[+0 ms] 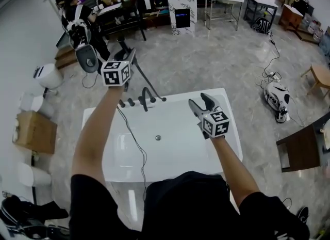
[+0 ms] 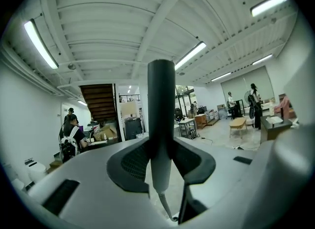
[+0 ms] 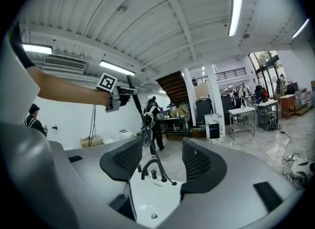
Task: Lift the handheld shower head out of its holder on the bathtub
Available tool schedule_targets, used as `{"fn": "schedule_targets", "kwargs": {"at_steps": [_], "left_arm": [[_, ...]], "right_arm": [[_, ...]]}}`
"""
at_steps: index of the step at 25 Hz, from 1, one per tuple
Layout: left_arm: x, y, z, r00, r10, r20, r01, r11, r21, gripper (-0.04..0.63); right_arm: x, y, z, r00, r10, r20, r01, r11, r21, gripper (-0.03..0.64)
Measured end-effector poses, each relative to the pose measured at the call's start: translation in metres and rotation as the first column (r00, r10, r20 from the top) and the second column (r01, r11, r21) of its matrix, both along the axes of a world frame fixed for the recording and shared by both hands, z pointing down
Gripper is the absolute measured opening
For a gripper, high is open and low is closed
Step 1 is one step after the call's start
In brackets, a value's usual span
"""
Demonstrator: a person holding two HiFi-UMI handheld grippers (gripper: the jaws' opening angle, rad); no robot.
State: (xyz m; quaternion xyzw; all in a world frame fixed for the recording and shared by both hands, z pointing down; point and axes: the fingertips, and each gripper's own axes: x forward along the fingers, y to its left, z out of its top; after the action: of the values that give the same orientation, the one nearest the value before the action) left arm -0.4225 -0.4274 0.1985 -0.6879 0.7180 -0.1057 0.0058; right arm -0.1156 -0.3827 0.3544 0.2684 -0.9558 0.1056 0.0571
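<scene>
— Where do we find the shower head (image 2: 161,100)?

— We see it in the left gripper (image 2: 161,171). It is a dark, stick-shaped handle standing upright between the jaws, with both pads pressed to its sides at a middling width. It is up in the air, well above the bathtub (image 1: 178,98), at about 11 o'clock from the drain (image 1: 158,138) in the head view.

— And its hose (image 1: 149,85)?

— We follow it from the handle's lower end toward 4 o'clock, down to the tub deck just at 3 o'clock of the faucet spout (image 1: 146,99). Which fitting there is the holder we cannot say for sure. The dark knobs (image 1: 131,101) beside the spout are too small for us to sort out.

— What do we make of the right gripper (image 1: 200,102)?

— Its jaws stand apart with nothing between them. In its own view we look through the gap at the spout, the knobs and the hose end on the white deck. In the head view it hangs over the tub at about 2 o'clock from the drain, well apart from the left gripper.

— Do both point the same way?

— Roughly, toward 12 o'clock, across the tub's faucet end. Beyond that, at 10 o'clock, we see a person (image 1: 77,25) with a white-strapped backpack beside cluttered tables.
</scene>
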Motion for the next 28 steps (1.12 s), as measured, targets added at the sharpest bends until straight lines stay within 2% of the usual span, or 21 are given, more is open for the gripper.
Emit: {"fn": "schedule_targets", "kwargs": {"at_steps": [6, 7, 10, 15, 20, 24, 28], "left_arm": [[-0.009, 0.006, -0.001, 1.000, -0.021, -0.003, 0.021, 1.000, 0.008, 0.126], [-0.009, 0.005, -0.003, 1.000, -0.022, -0.008, 0.022, 1.000, 0.012, 0.126], [-0.002, 0.005, 0.000, 1.000, -0.019, -0.023, 0.019, 1.000, 0.017, 0.126], [0.013, 0.012, 0.005, 0.995, -0.023, -0.098, 0.025, 0.999, 0.029, 0.126], [0.024, 0.016, 0.009, 1.000, 0.011, -0.006, -0.011, 1.000, 0.007, 0.126], [0.045, 0.022, 0.020, 0.999, 0.046, 0.022, -0.045, 0.999, -0.005, 0.126], [0.039, 0.027, 0.021, 0.999, 0.042, 0.009, -0.042, 0.999, 0.003, 0.126]], "right_arm": [[-0.014, 0.007, -0.008, 1.000, -0.015, -0.003, 0.015, 1.000, -0.001, 0.230], [-0.016, 0.007, -0.011, 1.000, -0.010, 0.004, 0.010, 1.000, 0.001, 0.213], [-0.010, 0.006, -0.018, 0.999, 0.032, 0.020, -0.032, 0.999, 0.020, 0.107], [-0.002, 0.010, -0.021, 0.998, 0.066, 0.020, -0.067, 0.997, 0.028, 0.025], [-0.015, 0.025, -0.034, 0.998, 0.027, 0.052, -0.030, 0.997, 0.072, 0.003], [-0.010, 0.034, -0.043, 0.997, 0.029, 0.076, -0.038, 0.991, 0.128, 0.002], [-0.016, 0.035, -0.050, 0.996, 0.053, 0.075, -0.064, 0.988, 0.143, 0.000]]}}
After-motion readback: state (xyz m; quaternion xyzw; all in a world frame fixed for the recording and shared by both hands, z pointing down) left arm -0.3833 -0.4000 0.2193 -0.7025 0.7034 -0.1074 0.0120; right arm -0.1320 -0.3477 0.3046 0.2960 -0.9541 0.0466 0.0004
